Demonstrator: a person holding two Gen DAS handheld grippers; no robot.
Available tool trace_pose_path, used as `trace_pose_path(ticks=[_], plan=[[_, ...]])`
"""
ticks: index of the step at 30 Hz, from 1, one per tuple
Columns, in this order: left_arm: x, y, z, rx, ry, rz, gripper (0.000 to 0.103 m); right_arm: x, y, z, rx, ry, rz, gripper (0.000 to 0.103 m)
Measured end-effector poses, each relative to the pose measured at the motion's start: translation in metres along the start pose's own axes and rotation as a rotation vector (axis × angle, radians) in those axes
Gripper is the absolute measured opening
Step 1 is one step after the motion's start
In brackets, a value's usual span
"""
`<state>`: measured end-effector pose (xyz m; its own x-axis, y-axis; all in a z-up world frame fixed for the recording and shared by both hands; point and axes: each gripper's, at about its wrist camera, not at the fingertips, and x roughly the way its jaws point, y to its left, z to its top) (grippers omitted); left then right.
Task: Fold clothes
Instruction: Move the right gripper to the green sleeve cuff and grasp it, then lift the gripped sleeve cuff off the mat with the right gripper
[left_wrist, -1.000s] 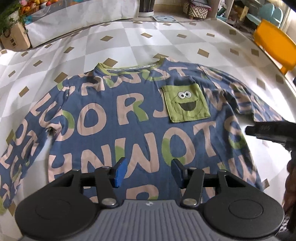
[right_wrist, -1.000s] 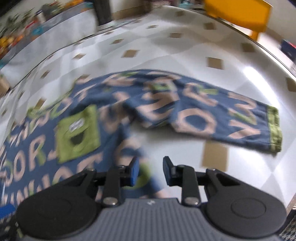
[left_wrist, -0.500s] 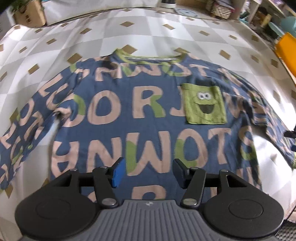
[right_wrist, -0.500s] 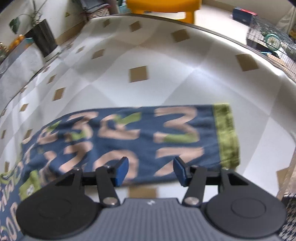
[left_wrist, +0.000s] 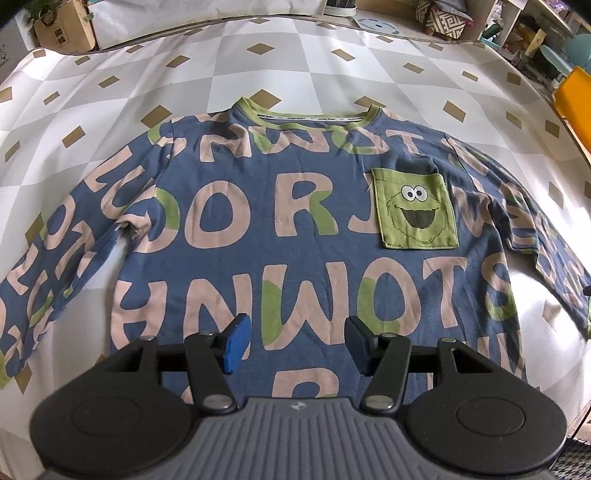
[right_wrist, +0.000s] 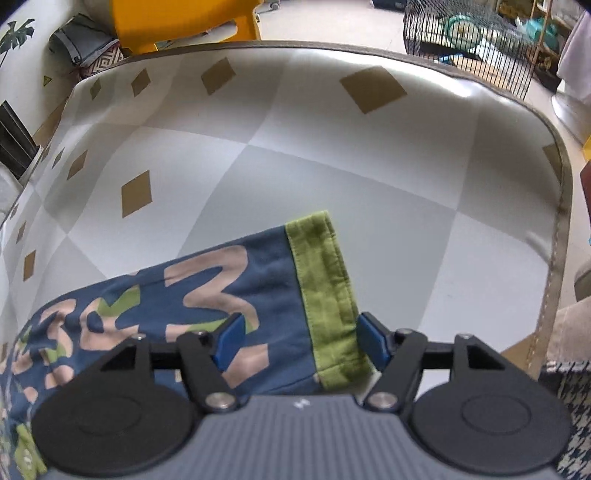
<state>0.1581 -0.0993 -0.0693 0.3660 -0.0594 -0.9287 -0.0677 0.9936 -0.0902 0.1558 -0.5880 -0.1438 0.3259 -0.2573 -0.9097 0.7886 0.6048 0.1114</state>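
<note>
A blue long-sleeved shirt (left_wrist: 295, 229) with pink and green letters and a green monster pocket (left_wrist: 413, 212) lies flat, front up, on a checked cloth. My left gripper (left_wrist: 297, 343) is open and empty above the shirt's lower middle. In the right wrist view the shirt's sleeve (right_wrist: 192, 302) lies flat with its green cuff (right_wrist: 328, 288) toward the table edge. My right gripper (right_wrist: 301, 341) is open, its jaws standing either side of the cuff end, not closed on it.
The checked tablecloth (left_wrist: 258, 66) covers the table; its edge (right_wrist: 554, 229) runs close beyond the cuff. A yellow chair (right_wrist: 177, 18) and a wire cage (right_wrist: 472, 33) stand past the table. A cardboard box (left_wrist: 62, 26) sits at the far left.
My right gripper has swung from the shirt's body out along the sleeve to the cuff. My left gripper has shifted so the shirt sits more centred.
</note>
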Motion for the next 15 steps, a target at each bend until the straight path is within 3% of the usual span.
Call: trace_pose_path(ticks=[5, 8, 15], plan=[[0.0, 0.001, 0.001, 0.0, 0.002, 0.001, 0.055, 0.005, 0.012, -0.008, -0.081, -0.014, -0.038, 0.072], [0.001, 0.001, 0.001, 0.004, 0.001, 0.006, 0.055, 0.004, 0.018, -0.011, -0.123, -0.031, -0.058, 0.064], [0.001, 0.002, 0.0, 0.006, -0.003, 0.015, 0.055, -0.002, 0.031, -0.014, -0.164, -0.052, -0.008, 0.019]])
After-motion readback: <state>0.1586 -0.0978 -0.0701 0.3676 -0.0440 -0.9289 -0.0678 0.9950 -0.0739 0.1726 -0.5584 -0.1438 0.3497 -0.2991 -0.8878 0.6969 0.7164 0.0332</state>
